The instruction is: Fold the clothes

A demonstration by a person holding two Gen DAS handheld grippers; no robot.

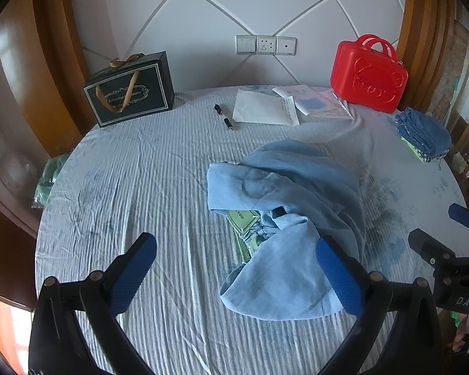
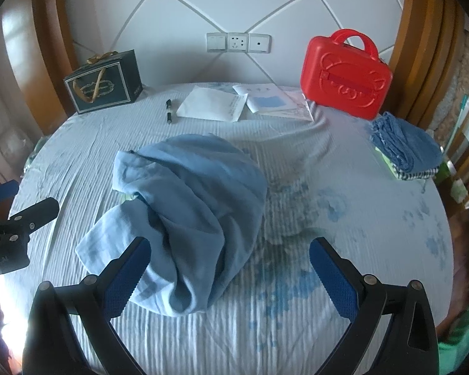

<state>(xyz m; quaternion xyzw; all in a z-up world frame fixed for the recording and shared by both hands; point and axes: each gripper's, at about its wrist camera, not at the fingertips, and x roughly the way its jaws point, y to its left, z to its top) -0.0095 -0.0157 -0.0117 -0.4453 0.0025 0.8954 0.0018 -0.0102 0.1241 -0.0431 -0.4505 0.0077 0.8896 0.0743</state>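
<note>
**Blue shirt in a heap, both grippers wide and empty**

From the left wrist camera, the left gripper [image 1: 236, 273] has its two blue-padded fingers spread wide. It holds nothing. A crumpled light blue cloth garment [image 1: 284, 215] lies in a heap on the round bench with the pale striped cover [image 1: 134, 175]. The heap sits just ahead of the gripper, a bit to its right. The right finger overlaps the near edge of the cloth in this view; I cannot tell if it touches. A green patch [image 1: 244, 222] peeks out from under the folds. At the back stand a dark paper gift bag with a gold ribbon [image 1: 129, 89] and a shiny red plastic case with a handle [image 1: 369, 73]. White papers [image 1: 265, 107] and a black pen [image 1: 224, 117] lie between them. A folded pile of darker blue clothes [image 1: 422, 136] sits at the far right edge.

From the right wrist camera, the right gripper [image 2: 229, 276] is also spread wide and holds nothing. The garment [image 2: 190, 206] lies just ahead, a bit to its left. The left finger overlaps its near edge. The other gripper [image 2: 18, 218] shows at the left side.
</note>
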